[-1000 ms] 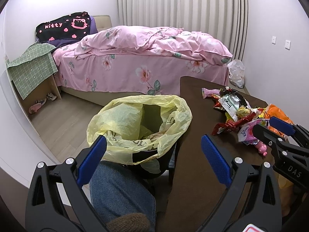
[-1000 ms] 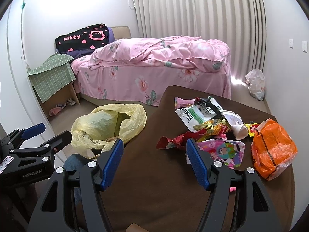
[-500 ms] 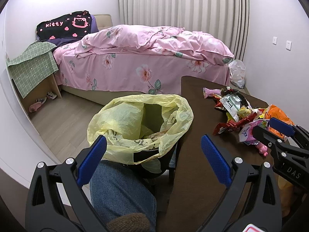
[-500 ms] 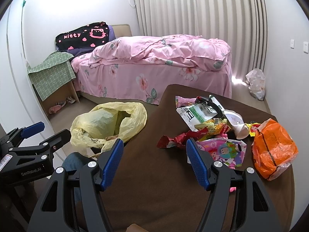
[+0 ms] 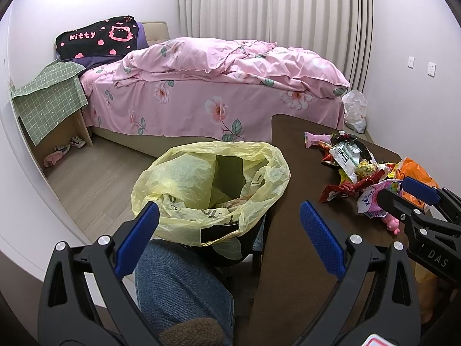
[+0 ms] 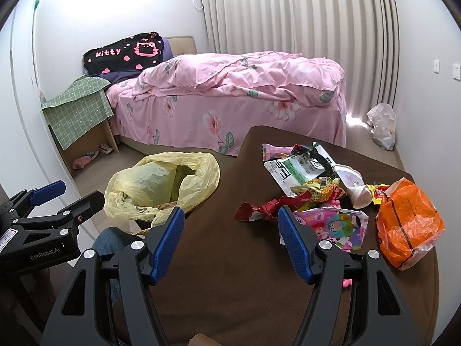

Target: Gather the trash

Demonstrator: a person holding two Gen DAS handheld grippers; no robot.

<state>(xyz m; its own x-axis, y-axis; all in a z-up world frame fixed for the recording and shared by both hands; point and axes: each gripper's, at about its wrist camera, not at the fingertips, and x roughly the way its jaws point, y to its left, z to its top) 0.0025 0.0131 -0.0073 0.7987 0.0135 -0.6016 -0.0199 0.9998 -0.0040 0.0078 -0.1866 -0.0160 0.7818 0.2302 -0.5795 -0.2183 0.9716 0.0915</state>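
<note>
We have both grippers empty: the left gripper (image 5: 229, 225) hangs with jaws wide apart over the gap between our knee (image 5: 178, 285) and the bin (image 5: 213, 178), and the right gripper (image 6: 230, 239) sits released above the bare near part of the surface (image 6: 230, 288). The trash is heaped toward the far right corner of the surface: a red wrapper (image 6: 259, 209) nearest the left edge of the heap, a pink cartoon pack (image 6: 334, 226) just beside our right finger, a white-green bag (image 6: 294, 170) behind them, a white cup (image 6: 354, 186), an orange bag (image 6: 406, 222) at the right edge, and a pink bar (image 6: 273, 151) near the far edge. The bin, lined with a yellow bag, stands on the floor just off the left edge of the surface.

Several things could go wrong, as we judge it. The wrappers overlap, so a pinch on the red one may drag its neighbours along or flick them off the edge. Thin foil may slip from the pads if we catch only a corner. The liner slumps inward on the near side, so a piece dropped short may land on the folded plastic or the floor. The two grippers are close together, and a careless swing toward the bin could knock one against the other.
</note>
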